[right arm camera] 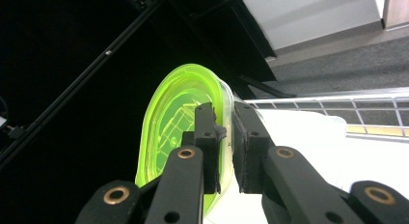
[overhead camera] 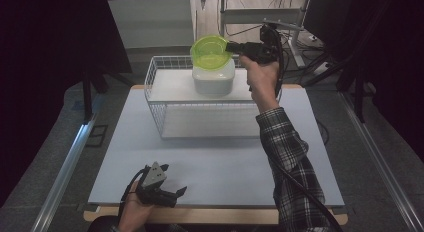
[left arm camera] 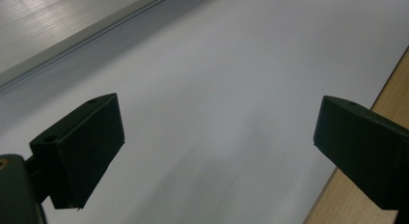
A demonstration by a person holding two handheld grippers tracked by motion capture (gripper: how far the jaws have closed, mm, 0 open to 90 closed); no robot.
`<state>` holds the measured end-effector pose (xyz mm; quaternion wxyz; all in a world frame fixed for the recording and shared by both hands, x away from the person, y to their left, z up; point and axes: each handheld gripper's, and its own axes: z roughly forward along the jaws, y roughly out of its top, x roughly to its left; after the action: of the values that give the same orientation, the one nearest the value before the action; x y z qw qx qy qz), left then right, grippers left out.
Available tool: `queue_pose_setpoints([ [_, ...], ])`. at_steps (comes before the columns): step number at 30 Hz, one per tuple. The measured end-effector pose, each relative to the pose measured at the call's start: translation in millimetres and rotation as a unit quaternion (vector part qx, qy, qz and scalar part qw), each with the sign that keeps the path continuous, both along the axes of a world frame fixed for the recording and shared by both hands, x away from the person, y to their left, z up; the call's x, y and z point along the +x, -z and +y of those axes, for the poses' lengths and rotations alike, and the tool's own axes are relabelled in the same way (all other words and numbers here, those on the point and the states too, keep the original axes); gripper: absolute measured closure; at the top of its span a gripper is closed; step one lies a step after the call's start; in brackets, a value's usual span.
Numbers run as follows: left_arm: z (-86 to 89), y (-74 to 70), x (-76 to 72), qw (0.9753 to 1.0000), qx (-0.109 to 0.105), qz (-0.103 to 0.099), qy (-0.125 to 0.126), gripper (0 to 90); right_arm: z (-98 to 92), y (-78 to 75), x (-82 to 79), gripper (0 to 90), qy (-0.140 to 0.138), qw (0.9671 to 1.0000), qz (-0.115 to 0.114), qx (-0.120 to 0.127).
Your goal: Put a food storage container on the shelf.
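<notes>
A translucent green lid (overhead camera: pixel 210 50) hangs just above a white tub (overhead camera: pixel 214 78) that stands in a white wire basket (overhead camera: pixel 156 94) at the back of the table. My right gripper (overhead camera: pixel 233 48) is shut on the lid's right rim. In the right gripper view the green lid (right arm camera: pixel 176 122) stands edge-on, with my right gripper (right arm camera: pixel 224 137) clamping its rim between the two jaws. My left gripper (overhead camera: pixel 176 194) lies open near the table's front edge, held by a hand. In the left gripper view my left gripper (left arm camera: pixel 217 147) has its jaws wide apart over the bare white tabletop.
The white table top (overhead camera: pixel 215 162) rests on a wooden board (left arm camera: pixel 381 93) that shows at the front and right edges. A metal rail (overhead camera: pixel 70 162) runs along the floor on the left, another at the right. Dark curtains and stands lie behind the basket.
</notes>
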<state>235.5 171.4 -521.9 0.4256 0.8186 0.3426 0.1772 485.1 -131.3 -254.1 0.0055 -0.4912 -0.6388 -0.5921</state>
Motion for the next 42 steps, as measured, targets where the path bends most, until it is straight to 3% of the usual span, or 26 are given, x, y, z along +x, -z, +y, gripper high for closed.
queue_pose_setpoints([
  [6,-0.2,0.3,0.2,1.0000,0.001,0.001,0.002,3.4,0.8,2.6,6.2,81.3,0.013,0.9999,0.008,-0.005],
  [11,-1.1,0.6,0.0,1.0000,0.002,0.002,0.003,3.4,4.3,1.4,8.2,78.7,0.028,0.9992,0.005,-0.030],
  [14,-1.3,0.8,0.1,1.0000,0.003,0.002,0.004,3.5,6.6,1.9,10.3,74.7,0.035,0.9984,0.002,-0.045],
  [18,-1.4,1.0,0.2,1.0000,0.004,0.003,0.005,3.5,7.1,2.6,13.3,71.9,0.037,0.9984,0.008,-0.042],
  [22,-1.9,1.3,0.3,1.0000,0.006,0.004,0.006,3.4,7.6,3.8,15.1,67.1,0.043,0.9975,0.006,-0.055],
  [25,-2.2,1.4,0.3,0.9999,0.008,0.004,0.007,3.5,7.4,4.7,16.3,60.2,0.042,0.9973,0.006,-0.059],
  [34,-2.9,1.6,-0.1,0.9999,0.008,0.004,0.007,3.5,3.5,3.0,12.9,26.1,0.024,0.9969,-0.027,-0.070],
  [42,-2.7,1.7,0.2,0.9999,0.008,0.003,0.007,3.4,-8.0,6.7,-6.3,16.6,0.002,0.9927,-0.067,-0.099],
])
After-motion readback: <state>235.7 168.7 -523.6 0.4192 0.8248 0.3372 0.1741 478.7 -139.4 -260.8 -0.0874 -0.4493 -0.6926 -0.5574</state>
